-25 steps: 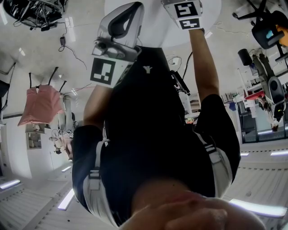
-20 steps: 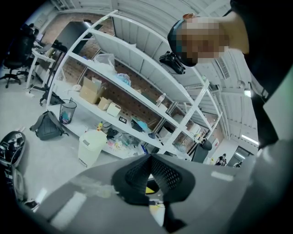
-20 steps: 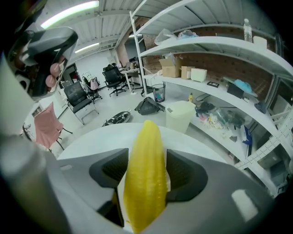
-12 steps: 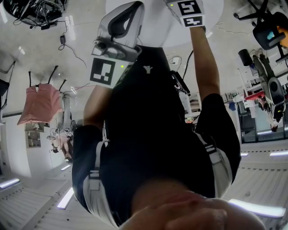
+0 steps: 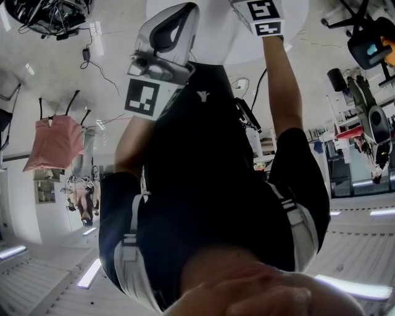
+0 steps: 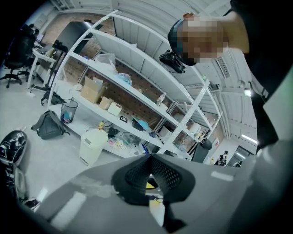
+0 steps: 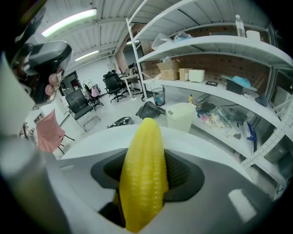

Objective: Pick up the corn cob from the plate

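Observation:
In the right gripper view a yellow corn cob (image 7: 143,173) stands lengthwise between the jaws of my right gripper (image 7: 145,172). The dark ribbed pads (image 7: 181,172) press on both of its sides. The cob's tip points out over a white round table (image 7: 192,144). No plate shows in any view. In the left gripper view my left gripper (image 6: 149,160) is shut, pads meeting at the tips with nothing held. The head view shows the left gripper's grey body (image 5: 163,43) and the right gripper's marker cube (image 5: 266,17), but neither pair of jaws.
A tall white shelving rack (image 7: 215,50) with boxes and clutter stands beyond the table. A white bin (image 7: 182,116) and a black bag (image 7: 149,109) sit on the floor by it. Office chairs (image 7: 80,105) and a pink cloth (image 5: 55,142) stand further off.
Both grippers keep their places in the head view. Only a person far in the background at the left has shifted a little.

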`<state>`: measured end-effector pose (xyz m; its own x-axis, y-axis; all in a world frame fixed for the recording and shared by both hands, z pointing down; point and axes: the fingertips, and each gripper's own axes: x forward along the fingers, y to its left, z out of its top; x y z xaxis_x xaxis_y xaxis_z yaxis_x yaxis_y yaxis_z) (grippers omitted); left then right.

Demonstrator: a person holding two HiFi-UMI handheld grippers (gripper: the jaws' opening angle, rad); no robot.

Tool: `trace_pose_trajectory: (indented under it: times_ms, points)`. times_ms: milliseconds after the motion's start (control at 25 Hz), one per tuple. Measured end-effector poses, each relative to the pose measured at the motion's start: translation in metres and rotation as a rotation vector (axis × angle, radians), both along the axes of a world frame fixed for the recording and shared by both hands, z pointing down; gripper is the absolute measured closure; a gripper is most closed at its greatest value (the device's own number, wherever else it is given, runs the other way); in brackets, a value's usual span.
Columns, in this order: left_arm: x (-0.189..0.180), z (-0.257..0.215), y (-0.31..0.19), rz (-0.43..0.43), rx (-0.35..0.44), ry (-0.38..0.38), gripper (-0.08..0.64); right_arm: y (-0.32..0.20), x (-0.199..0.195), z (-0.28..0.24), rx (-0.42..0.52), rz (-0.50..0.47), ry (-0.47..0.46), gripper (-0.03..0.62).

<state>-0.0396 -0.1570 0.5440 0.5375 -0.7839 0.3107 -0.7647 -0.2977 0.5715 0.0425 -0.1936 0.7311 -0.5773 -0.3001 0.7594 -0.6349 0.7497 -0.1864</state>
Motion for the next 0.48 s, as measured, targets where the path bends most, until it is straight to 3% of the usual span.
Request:
trace_pose_trajectory:
  times_ms: [480]
  points:
    - [-0.0025,-0.0042,0.0082,0.0,0.008,-0.015,0.557,-0.0024,0.0015,-0.0004,0.01,0.052,0.024,0.357]
